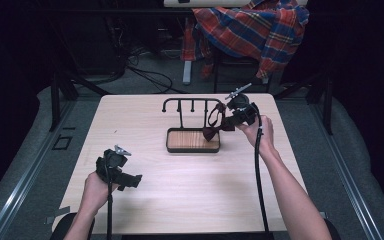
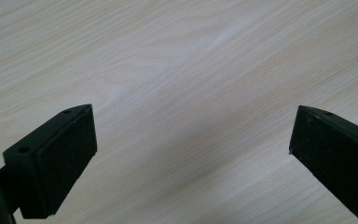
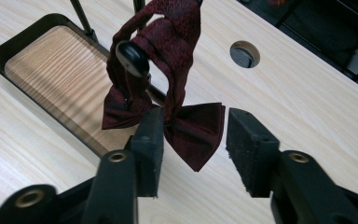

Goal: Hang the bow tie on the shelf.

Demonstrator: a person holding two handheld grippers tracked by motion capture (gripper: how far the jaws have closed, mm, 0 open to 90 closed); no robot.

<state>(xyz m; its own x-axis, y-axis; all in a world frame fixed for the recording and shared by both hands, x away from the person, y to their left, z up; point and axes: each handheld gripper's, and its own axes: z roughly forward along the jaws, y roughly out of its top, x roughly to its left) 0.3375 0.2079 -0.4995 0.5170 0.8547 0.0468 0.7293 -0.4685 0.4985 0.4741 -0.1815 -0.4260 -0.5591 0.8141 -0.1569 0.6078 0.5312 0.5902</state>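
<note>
Nearest the camera, by the near-left part of the table (image 1: 145,205), the left tool (image 1: 130,181) sits in the person's left hand (image 1: 96,191), low over bare wood; in the left gripper view its jaws stand wide apart with nothing between them, only pale wood grain behind. Toward the far-right part of the table, the right tool (image 3: 193,140) is held by the right hand (image 1: 260,132), its cable trailing back along the forearm. Its jaws are parted in the right gripper view, with one wing of a dark red bow tie (image 3: 186,128) lying between them; the left jaw is at or just beside the knot, and whether it touches cannot be told, while the right jaw stands clear of the fabric. The bow tie's strap (image 3: 172,32) loops up over the black metal rack (image 1: 190,102) with its clasp showing dark. Below the rack sits its black-rimmed tray (image 1: 168,141) with a wooden floor, around the middle of the table. Beyond the far edge, a plaid cloth (image 1: 250,27) drapes over a chair.
</note>
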